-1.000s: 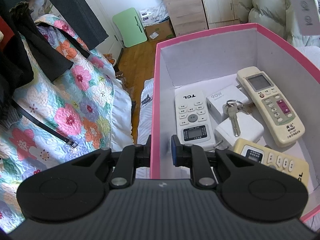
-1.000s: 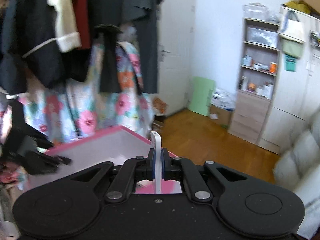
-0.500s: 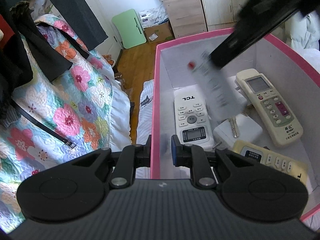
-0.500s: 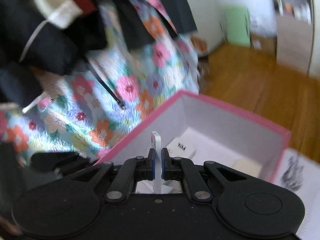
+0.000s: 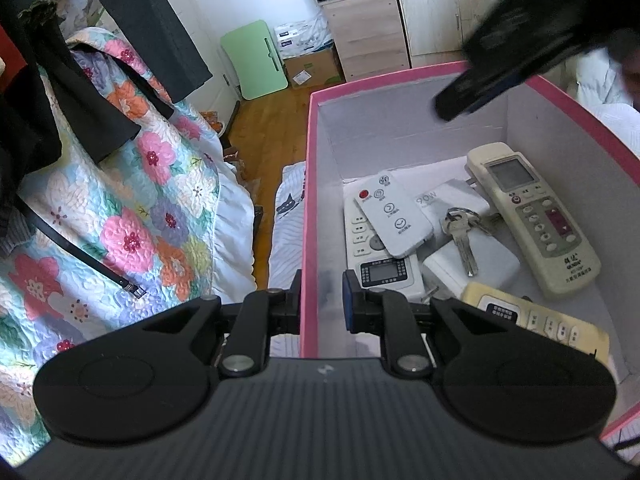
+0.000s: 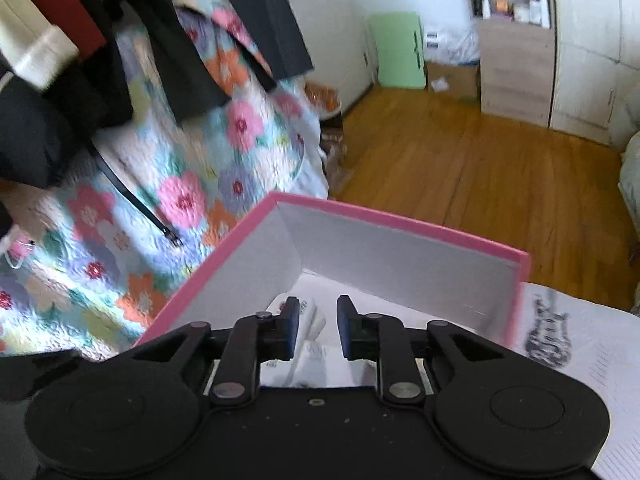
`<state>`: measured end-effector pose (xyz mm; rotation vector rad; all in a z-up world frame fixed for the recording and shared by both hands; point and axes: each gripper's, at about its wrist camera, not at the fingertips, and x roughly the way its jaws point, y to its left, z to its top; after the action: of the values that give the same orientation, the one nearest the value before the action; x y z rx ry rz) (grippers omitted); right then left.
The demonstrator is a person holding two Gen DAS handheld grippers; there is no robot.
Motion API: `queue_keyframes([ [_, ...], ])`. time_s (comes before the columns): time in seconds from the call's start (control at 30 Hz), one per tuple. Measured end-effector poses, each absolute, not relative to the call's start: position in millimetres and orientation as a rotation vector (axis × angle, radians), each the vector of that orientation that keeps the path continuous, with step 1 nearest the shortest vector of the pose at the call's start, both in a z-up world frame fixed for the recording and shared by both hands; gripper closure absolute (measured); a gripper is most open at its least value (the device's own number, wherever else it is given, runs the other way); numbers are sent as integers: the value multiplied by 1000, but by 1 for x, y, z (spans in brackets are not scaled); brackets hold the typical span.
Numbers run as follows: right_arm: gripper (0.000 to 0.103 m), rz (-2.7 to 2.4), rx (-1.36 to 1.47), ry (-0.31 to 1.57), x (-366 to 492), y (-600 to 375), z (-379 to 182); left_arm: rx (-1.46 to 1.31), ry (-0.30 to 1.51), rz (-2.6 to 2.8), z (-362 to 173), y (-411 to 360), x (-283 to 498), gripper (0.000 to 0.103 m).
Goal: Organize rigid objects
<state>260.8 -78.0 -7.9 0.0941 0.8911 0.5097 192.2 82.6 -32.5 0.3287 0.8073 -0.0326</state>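
The flat white fan remote with a red button lies in our pink-rimmed cardboard box, atop a white TCL remote; our right gripper gapes empty above; our left gripper straddles the box's wall, its grip uncertain.

**Bright daylight, fisheye bend, patches of motion blur**

Both views are well lit by soft, even daylight, with white walls and the wooden floor ahead of the tongs reading clearly. In the left wrist view the pink box and its contents are sharp, with mild shadow along the inner wall just ahead of the left tongs. The right tongs, up and to the right, are a dark smear of motion blur. In the right wrist view the floral quilt and hanging clothes to the left are blurred. Straight lines bow toward the edges, and the corners darken.
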Motion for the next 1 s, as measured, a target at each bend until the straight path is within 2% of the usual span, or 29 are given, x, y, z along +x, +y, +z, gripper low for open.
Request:
queue_keyframes([
  [0.17, 77, 474, 145, 773, 211, -111, 18, 331, 809, -29, -32, 82, 193, 88],
  [0.5, 76, 359, 184, 629, 126, -142, 31, 340, 815, -23, -33, 80, 193, 87],
  [0.8, 73, 293, 108, 604, 95, -151, 30, 253, 864, 3, -29, 86, 193, 87],
  [1.0, 73, 272, 123, 585, 77, -168, 36, 209, 820, 18, -2, 91, 176, 87],
])
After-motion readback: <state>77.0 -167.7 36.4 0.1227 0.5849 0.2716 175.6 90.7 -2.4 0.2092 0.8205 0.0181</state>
